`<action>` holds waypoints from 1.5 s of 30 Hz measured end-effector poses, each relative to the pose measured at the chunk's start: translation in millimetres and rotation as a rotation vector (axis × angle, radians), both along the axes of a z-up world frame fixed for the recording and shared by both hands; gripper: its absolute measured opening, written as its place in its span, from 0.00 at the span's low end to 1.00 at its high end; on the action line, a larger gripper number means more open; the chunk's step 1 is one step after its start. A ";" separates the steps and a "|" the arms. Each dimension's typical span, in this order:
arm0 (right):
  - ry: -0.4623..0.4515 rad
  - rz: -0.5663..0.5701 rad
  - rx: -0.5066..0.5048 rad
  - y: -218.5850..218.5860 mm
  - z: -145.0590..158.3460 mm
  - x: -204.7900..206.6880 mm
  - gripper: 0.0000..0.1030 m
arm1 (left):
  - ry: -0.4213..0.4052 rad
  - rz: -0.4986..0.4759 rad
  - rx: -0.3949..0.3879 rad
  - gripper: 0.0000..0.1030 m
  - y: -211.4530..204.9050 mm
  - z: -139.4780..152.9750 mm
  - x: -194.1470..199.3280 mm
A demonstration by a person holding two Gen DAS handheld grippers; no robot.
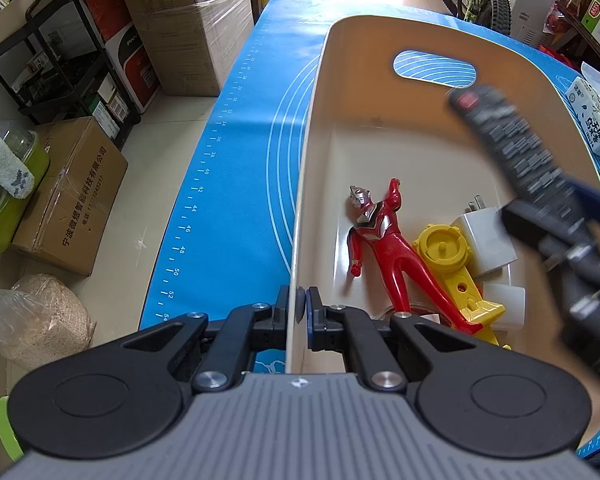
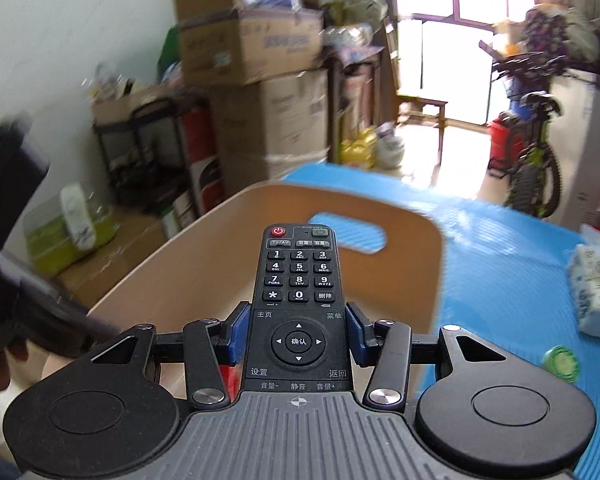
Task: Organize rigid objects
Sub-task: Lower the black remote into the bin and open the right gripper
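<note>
Blue measuring mat [image 1: 228,184] on a table in a box-cluttered room, beige bin [image 1: 380,152] on it.
Left gripper [image 1: 298,308] pinches the bin's near wall; right gripper [image 2: 298,334] clamps a black remote [image 2: 298,280] above the bin, where a red figure [image 1: 384,240], yellow toy [image 1: 448,252] and white charger [image 1: 486,236] lie.

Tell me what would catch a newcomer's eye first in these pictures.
The black button-covered remote control, clamped between the right gripper fingers above the beige plastic bin. Next, the red and silver plastic hero figure lying on the bin's floor beside a yellow plastic toy. The left gripper pinches the bin's near wall.
</note>
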State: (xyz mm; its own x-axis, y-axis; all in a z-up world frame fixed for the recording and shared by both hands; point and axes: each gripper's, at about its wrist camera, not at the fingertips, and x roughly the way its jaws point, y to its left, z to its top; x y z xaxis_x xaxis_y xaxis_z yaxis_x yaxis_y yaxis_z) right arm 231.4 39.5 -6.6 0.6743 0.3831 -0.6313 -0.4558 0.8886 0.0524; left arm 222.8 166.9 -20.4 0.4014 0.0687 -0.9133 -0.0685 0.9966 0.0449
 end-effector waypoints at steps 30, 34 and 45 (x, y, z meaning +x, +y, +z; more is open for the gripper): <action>0.221 0.072 -0.076 8.6 -17.2 21.3 0.65 | 0.002 -0.002 0.008 0.08 -2.4 -1.1 1.3; 0.160 0.033 -0.029 -13.3 2.4 18.3 0.78 | 0.002 -0.002 0.008 0.08 -2.1 -1.2 1.3; 0.038 -0.221 -0.015 -105.5 27.3 36.8 0.87 | 0.003 -0.002 0.013 0.08 -1.8 -1.7 1.3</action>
